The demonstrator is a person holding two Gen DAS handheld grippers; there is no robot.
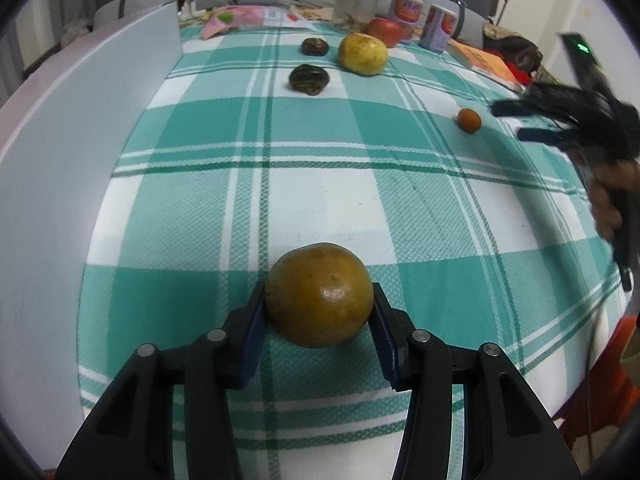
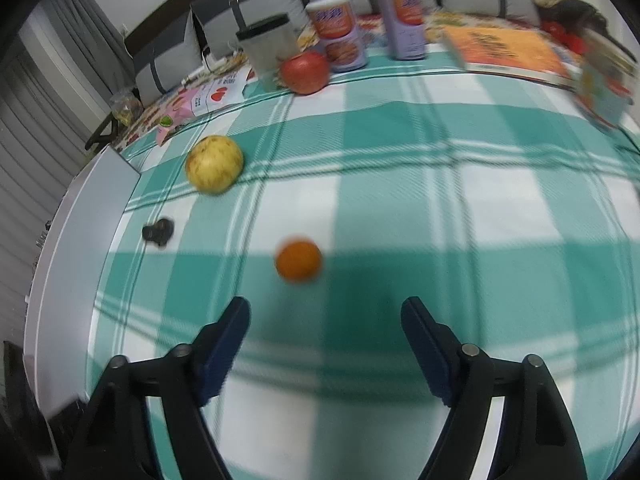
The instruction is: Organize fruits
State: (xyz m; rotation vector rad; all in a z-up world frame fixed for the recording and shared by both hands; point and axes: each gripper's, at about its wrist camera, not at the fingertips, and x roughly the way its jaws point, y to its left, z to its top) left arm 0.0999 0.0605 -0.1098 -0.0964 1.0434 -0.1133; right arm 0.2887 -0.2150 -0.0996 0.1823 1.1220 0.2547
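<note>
My left gripper (image 1: 318, 289) is shut on a brownish-yellow round fruit (image 1: 320, 300) that rests on the green checked tablecloth (image 1: 320, 160); both blue pads press its sides. Farther back lie two dark fruits (image 1: 309, 79) (image 1: 315, 46), a yellow fruit (image 1: 363, 54) and a red apple (image 1: 385, 31). A small orange (image 2: 298, 260) sits just beyond my right gripper (image 2: 326, 304), which is open with nothing between its fingers. The same orange (image 1: 469, 120) and the right gripper (image 1: 516, 120) show at the right of the left wrist view, held by a hand.
A white board (image 1: 80, 140) lies along the table's left side. At the back stand two cans (image 1: 406, 12) (image 1: 440, 26), a clear container (image 1: 356, 2), an orange book (image 1: 488, 64) and papers. Grey cushions line the far edge. The right wrist view is motion-blurred.
</note>
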